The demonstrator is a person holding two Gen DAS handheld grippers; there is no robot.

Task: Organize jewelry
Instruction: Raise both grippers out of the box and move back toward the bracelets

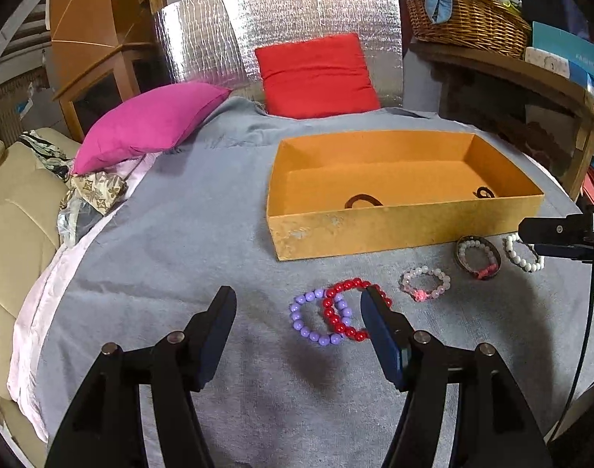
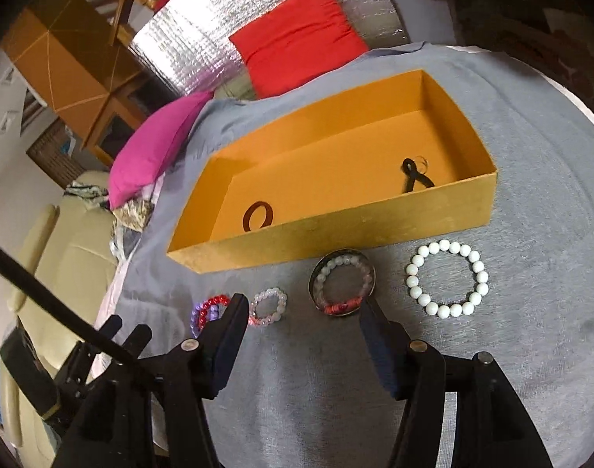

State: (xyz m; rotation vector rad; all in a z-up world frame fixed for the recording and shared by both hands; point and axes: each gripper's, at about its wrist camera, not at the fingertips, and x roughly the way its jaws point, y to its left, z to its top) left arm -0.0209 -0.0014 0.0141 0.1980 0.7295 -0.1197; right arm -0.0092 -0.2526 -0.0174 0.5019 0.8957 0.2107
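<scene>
1. Bracelets lie in a row on the grey cloth (image 1: 179, 234), all on the near side of the orange box (image 1: 406, 230), which sits just beyond both pairs of fingers.
2. Left gripper (image 1: 298, 300) has its jaws spread apart with nothing pressed between the pads; both fingers hang above the cloth.
3. Between those fingers, nearer the right-hand one, the purple bead bracelet (image 1: 297, 318) and the red bead bracelet (image 1: 337, 318) overlap each other. The right-hand fingertip (image 1: 375, 304) covers part of the red loop; whether it touches the beads I cannot tell.
4. Beyond that fingertip and to its right come the pale pink bracelet (image 1: 425, 282), then a metal bangle (image 1: 479, 258) with a small beaded bracelet lying inside it, then the white bead bracelet (image 1: 525, 253).
5. Right gripper (image 2: 302, 306) also stands open, gripping nothing.
6. Just ahead of its right-hand fingertip lies the bangle (image 2: 343, 284); the pale pink bracelet (image 2: 268, 307) rests just beside the left-hand fingertip, on its inner side. The white bead bracelet (image 2: 447, 277) lies outside the right-hand finger.
7. Inside the box, a dark ring shape (image 2: 259, 215) sits at its left end and a small black piece (image 2: 414, 175) towards its right end.
</scene>
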